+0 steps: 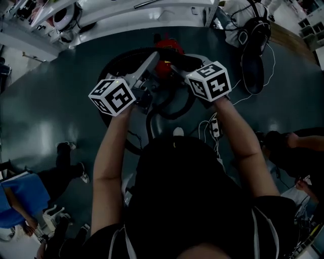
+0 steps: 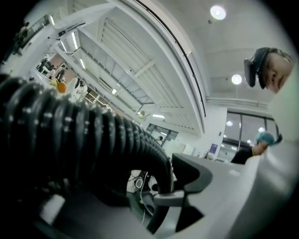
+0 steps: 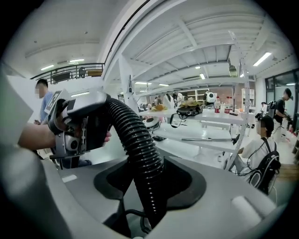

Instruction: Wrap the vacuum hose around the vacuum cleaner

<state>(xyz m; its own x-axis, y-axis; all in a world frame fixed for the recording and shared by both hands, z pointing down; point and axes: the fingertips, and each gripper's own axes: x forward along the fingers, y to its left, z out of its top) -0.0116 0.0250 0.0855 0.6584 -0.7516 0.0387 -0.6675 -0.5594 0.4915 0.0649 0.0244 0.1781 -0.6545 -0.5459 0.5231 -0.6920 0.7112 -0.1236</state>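
Down on dark teal floor (image 1: 50,111), between both forearms: red round-bodied vacuum cleaner (image 1: 169,49), partly hidden behind grippers. Black ribbed flexible vacuum hose (image 3: 135,135) curving round cleaner's near side in head view, then passing up through both sets of jaws. Glossy ridges, evenly spaced. Left gripper (image 1: 149,65) released: jaws spread, hose lying between them close to 1 side, not squeezed. Right gripper (image 3: 152,181) also released: wide jaws, hose running down through gap, clearance on both sides. Each topped by white cube with black square markers (image 1: 112,96), 2 cubes total. Nearby on floor: white power strip (image 1: 215,129) with tangled white cables, just right of cleaner; black bag (image 1: 252,71) farther right. White tables (image 1: 126,15) along far edge. Blocking view of cleaner: cubes and arms. Count: 1 hose, 1 cleaner, 2 grippers, 1 power strip, 1 bag, 2 bystanders at head-view edges, 1 lower left (image 1: 20,202), 1 right (image 1: 291,144).
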